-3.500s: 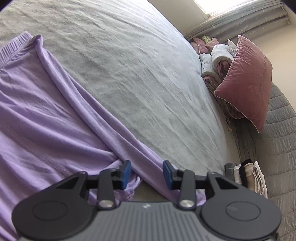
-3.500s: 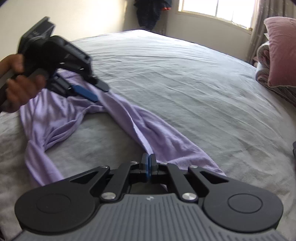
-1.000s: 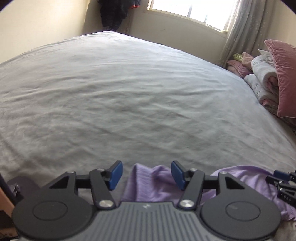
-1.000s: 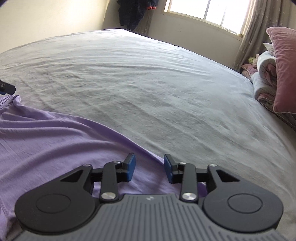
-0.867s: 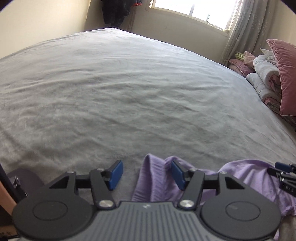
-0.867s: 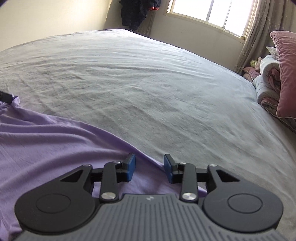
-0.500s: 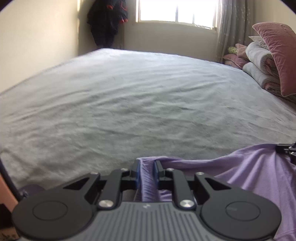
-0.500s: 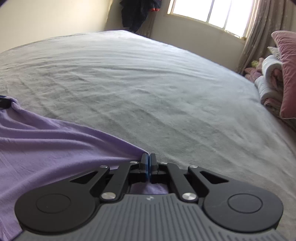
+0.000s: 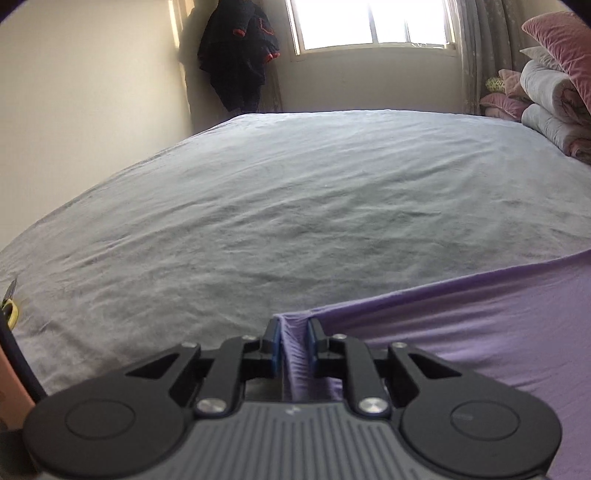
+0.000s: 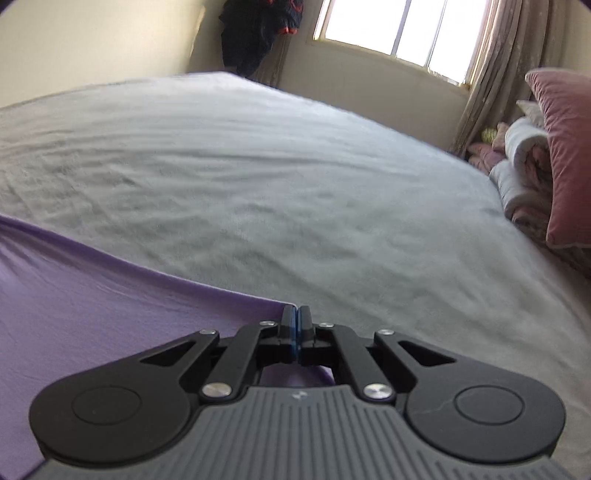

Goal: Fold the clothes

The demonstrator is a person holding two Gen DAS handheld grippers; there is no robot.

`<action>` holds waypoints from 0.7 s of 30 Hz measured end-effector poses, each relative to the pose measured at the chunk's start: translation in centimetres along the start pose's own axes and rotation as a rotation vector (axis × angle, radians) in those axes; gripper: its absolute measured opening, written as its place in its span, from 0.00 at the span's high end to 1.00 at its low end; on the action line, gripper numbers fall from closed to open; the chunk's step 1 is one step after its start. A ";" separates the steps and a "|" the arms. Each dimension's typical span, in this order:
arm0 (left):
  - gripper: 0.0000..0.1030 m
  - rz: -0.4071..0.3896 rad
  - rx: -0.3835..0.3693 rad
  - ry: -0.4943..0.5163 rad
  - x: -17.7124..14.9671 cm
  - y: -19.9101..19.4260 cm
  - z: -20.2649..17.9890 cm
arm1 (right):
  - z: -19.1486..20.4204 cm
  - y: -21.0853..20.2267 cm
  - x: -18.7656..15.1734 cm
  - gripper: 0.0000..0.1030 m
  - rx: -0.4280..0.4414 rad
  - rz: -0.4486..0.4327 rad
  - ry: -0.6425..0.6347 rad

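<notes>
A lilac garment (image 9: 461, 325) lies at the near edge of the grey bed (image 9: 295, 192). My left gripper (image 9: 293, 326) is shut on a bunched corner of it, and the cloth stretches taut to the right. In the right wrist view the garment (image 10: 92, 295) spreads to the left. My right gripper (image 10: 295, 317) is shut on its other corner, with the blue pads pressed together. The cloth edge runs straight between the two grips.
Pink pillows and rolled bedding (image 9: 554, 81) are stacked at the right end of the bed; they also show in the right wrist view (image 10: 546, 158). A dark coat (image 9: 236, 55) hangs by the window (image 9: 369, 22). Wide grey bedspread lies ahead.
Both grippers closed on the garment's corners about half a second ago. Since then both views have tilted up and the cloth edge between them has pulled taut.
</notes>
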State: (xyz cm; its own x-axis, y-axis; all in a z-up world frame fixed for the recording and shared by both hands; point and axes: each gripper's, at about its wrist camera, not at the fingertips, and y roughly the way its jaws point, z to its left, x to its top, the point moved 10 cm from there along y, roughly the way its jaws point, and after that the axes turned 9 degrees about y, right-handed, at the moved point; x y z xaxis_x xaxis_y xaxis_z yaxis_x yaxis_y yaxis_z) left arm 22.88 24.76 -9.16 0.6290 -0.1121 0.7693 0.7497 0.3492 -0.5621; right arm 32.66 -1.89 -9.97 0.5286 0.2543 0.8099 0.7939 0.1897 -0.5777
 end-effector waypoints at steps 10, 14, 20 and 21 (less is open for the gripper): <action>0.55 0.012 -0.001 -0.021 0.7 -0.8 0.0 | -1.4 -2.1 0.3 0.69 0.064 0.037 0.110; 0.52 0.025 -0.036 -0.060 1.8 -2.3 -0.3 | -5.0 -5.3 0.1 0.65 0.044 0.034 0.195; 0.40 0.077 -0.193 -0.078 3.4 -5.5 -3.5 | -11.3 -10.7 -1.8 0.65 -0.052 0.042 0.287; 0.39 0.088 -0.222 -0.079 3.6 -6.1 -4.2 | -12.3 -11.6 -2.1 0.65 -0.067 0.043 0.300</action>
State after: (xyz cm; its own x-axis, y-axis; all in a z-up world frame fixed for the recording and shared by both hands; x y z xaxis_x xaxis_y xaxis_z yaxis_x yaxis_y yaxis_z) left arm 21.44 18.28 -4.26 0.6825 -0.0141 0.7308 0.7249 0.1409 -0.6743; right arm 26.00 -16.31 -3.75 0.6192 -0.0330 0.7846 0.7818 0.1193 -0.6120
